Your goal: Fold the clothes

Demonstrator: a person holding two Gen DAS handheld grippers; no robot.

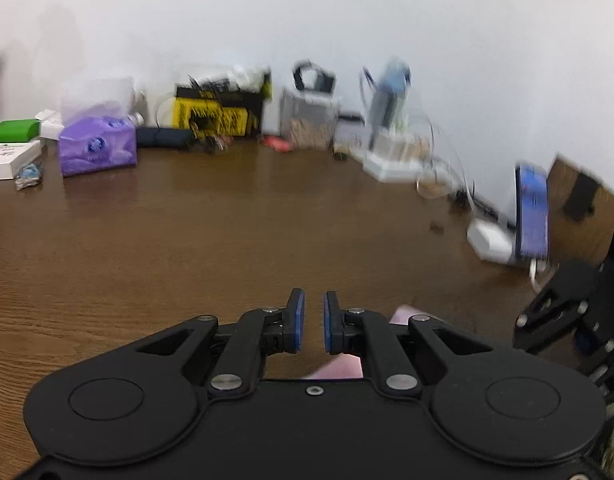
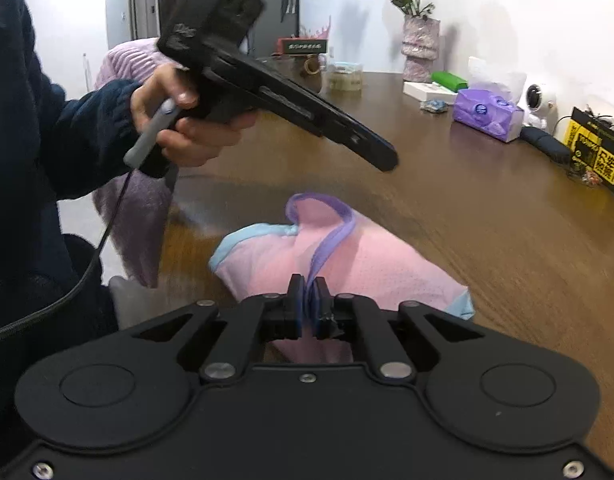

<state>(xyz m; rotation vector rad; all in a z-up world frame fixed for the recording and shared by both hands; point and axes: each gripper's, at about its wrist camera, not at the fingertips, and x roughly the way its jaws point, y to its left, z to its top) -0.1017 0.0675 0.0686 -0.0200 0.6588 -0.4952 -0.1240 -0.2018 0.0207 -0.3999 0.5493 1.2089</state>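
The right gripper [image 2: 308, 300] is pinching the purple trim of the pink garment [image 2: 347, 264] lying on the table [image 2: 487, 220], the left gripper [image 1: 314, 320] is hovering slightly parted and empty, so that thin hold may be slipping.

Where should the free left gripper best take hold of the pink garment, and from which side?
Probably the light-blue hem at the far-left corner of the pink garment, approached from above on the person's side. That edge lies exposed and free, well apart from the purple trim which the right gripper pinches.
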